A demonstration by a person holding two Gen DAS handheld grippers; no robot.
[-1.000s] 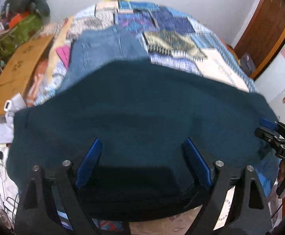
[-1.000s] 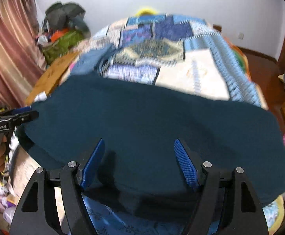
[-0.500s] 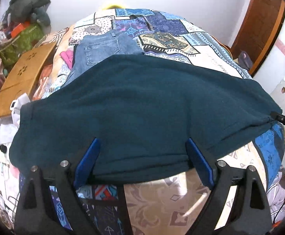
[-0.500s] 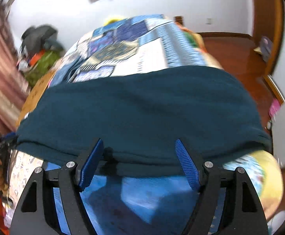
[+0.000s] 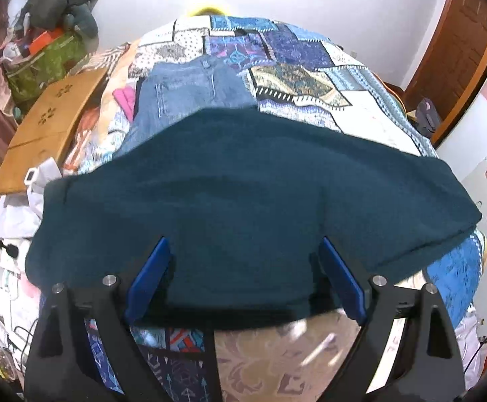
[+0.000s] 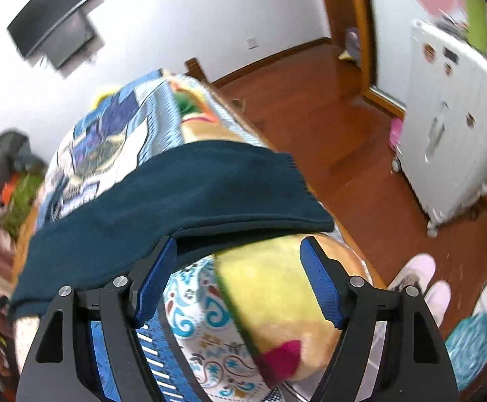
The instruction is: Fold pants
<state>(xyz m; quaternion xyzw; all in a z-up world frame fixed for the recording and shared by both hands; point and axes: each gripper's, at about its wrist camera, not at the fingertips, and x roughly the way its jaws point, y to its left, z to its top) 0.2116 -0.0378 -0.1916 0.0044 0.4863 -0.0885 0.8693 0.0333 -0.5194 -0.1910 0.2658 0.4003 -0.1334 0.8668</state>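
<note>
Two grippers: both are free of cloth; your left gripper has its jaws spread wide over the near edge of the fabric, pinching nothing.
Right gripper: jaws spread as well, nothing between them but bedding; its left blue pad sits just beside the cloth's near edge.
Pants: the dark teal fleece pants lie across the patchwork quilted bed, near its foot end, in one broad flat band running side to side.
Layers: from the right wrist view, the end of the band shows a doubled edge, so you seem to have at least one fold laid down already.
Progress: I judge you are partway through; the band is still long, reaching almost from one side of the bed to the other.
Left to do: probably bringing one end over the other, once or twice, then smoothing.
Neighbour: folded blue denim jeans lie beyond the teal band, touching or slightly tucked under its far edge.
</note>
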